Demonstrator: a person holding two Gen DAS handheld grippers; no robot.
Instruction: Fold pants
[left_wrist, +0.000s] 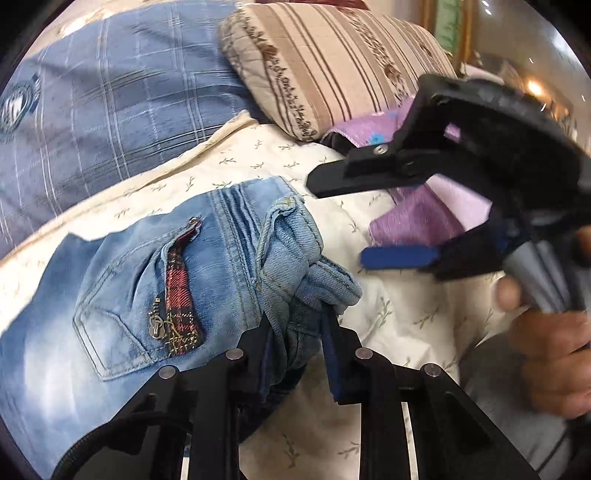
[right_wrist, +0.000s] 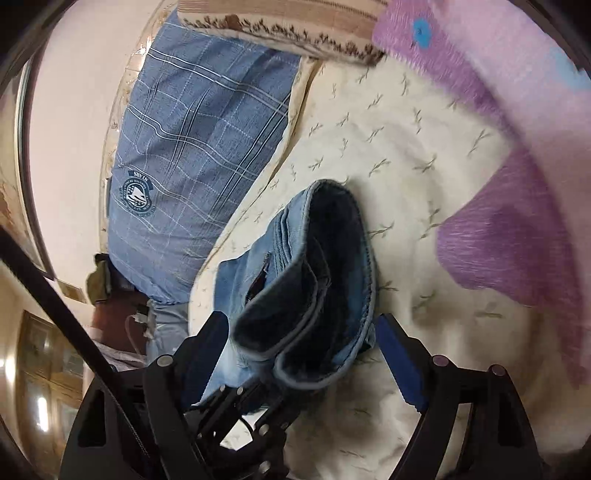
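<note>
One pair of faded light-blue denim pants, soft and creased, with a red plaid zip tab, lies on the cream quilted bedspread printed with small sprigs. The left gripper has its jaws clamped on a bunched waistband fold. The right gripper hovers just beside it with jaws apart, holding nothing. Two pillows edge the bed: one blue checked pillow, one beige striped quilted cushion. A fuzzy purple blanket borders the open cream area.

Home bedroom: bedsheet, pillows.
</note>
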